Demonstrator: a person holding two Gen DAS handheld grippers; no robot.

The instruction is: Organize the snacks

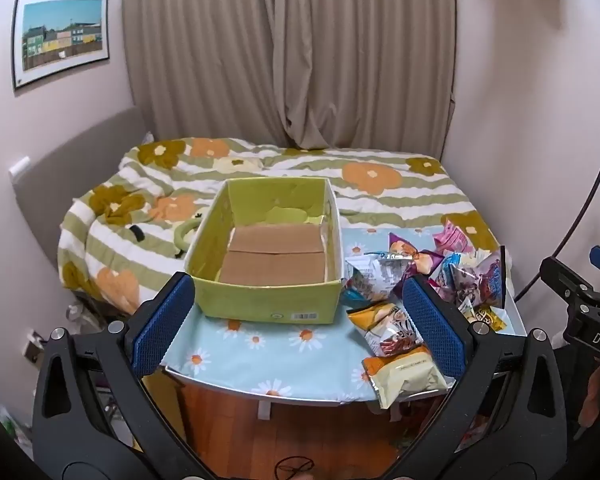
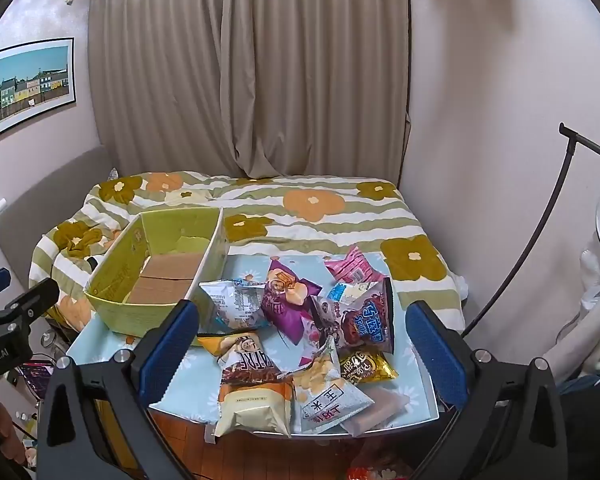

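Your left gripper [image 1: 298, 326] has its blue-padded fingers [image 1: 162, 326] spread as wide as they go, with nothing between them; it hangs above the near edge of the small table [image 1: 236, 364], tipped downward toward the green cardboard box [image 1: 266, 298]. Your right gripper [image 2: 300, 350] is likewise spread wide and empty, its fingers [image 2: 434, 354] framing the pile of snack packets [image 2: 300, 332] without touching any.

The box sits on the left part of the table's daisy-print cloth [image 2: 100, 344], open-topped, with only brown cardboard flaps showing on its floor. The snacks lie heaped just to the right of it: a purple packet [image 2: 288, 300] and a white-and-blue one [image 2: 236, 304] nearest the box wall, a yellow bag [image 2: 242, 360] and a cream-coloured pack [image 2: 256, 406] at the front edge, a gold pack [image 2: 366, 366] and a pink one [image 2: 350, 266] further right.

Behind the table is a bed with a flowered, striped duvet [image 1: 380, 184], then beige curtains [image 1: 292, 60].
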